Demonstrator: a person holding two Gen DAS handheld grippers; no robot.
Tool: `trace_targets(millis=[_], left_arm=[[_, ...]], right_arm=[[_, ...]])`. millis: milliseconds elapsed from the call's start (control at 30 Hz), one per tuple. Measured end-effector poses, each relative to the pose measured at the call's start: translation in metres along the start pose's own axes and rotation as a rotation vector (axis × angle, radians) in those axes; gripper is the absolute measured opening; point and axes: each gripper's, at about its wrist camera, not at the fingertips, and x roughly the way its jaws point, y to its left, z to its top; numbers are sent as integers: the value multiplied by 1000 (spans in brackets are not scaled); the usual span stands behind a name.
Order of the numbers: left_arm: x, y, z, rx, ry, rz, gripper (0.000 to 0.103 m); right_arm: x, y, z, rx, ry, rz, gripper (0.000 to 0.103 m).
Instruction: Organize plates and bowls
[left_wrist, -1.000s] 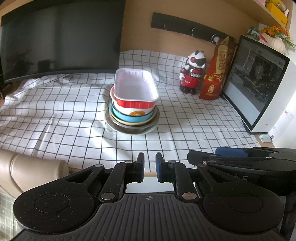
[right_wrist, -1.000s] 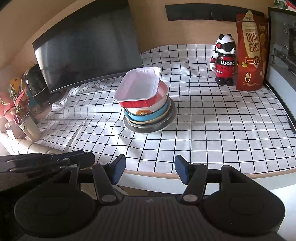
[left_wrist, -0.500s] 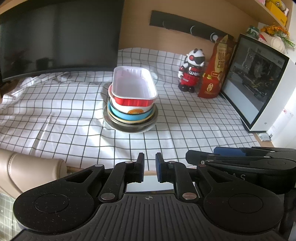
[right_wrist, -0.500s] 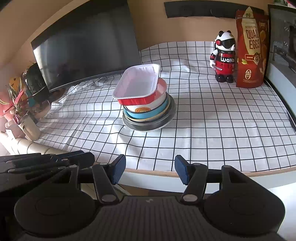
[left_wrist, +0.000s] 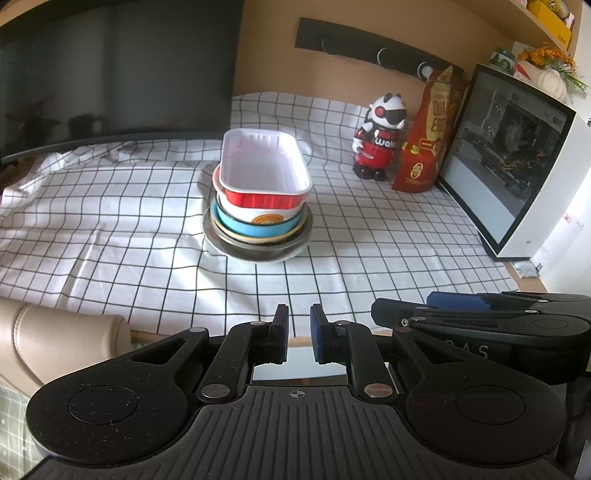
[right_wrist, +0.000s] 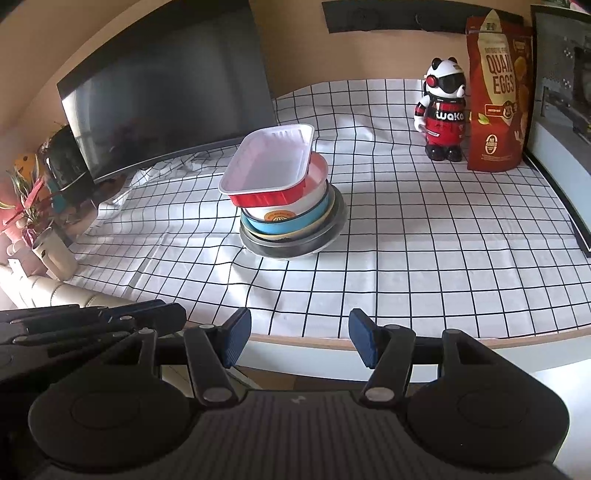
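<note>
A stack of dishes stands mid-table on the checked cloth. On top is a red rectangular tray (left_wrist: 264, 171) with a white inside, also in the right wrist view (right_wrist: 267, 164). Under it sit a white bowl with an orange mark (left_wrist: 258, 218), a blue bowl (right_wrist: 284, 223), and a dark plate (left_wrist: 258, 247) at the bottom. My left gripper (left_wrist: 298, 334) is nearly shut and empty, near the table's front edge. My right gripper (right_wrist: 299, 341) is open and empty, also back at the front edge.
A dark monitor (left_wrist: 110, 70) stands at the back left. A panda figure (right_wrist: 441, 114) and a red quail-egg bag (right_wrist: 496, 96) stand at the back right beside a white PC case (left_wrist: 517, 158). A beige chair (left_wrist: 55, 328) is at front left.
Both grippers have drifted slightly; the stack sits a bit higher and to the left in both views. Neither gripper's opening has changed.
</note>
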Motion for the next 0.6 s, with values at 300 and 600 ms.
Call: trace_targets(millis=[300, 600], left_arm=[[5, 2, 1, -11, 11, 3, 16], [13, 15, 11, -35, 3, 21, 16]], right_arm=[[2, 0, 1, 0, 2, -2, 59], [14, 4, 12, -8, 2, 11, 60]])
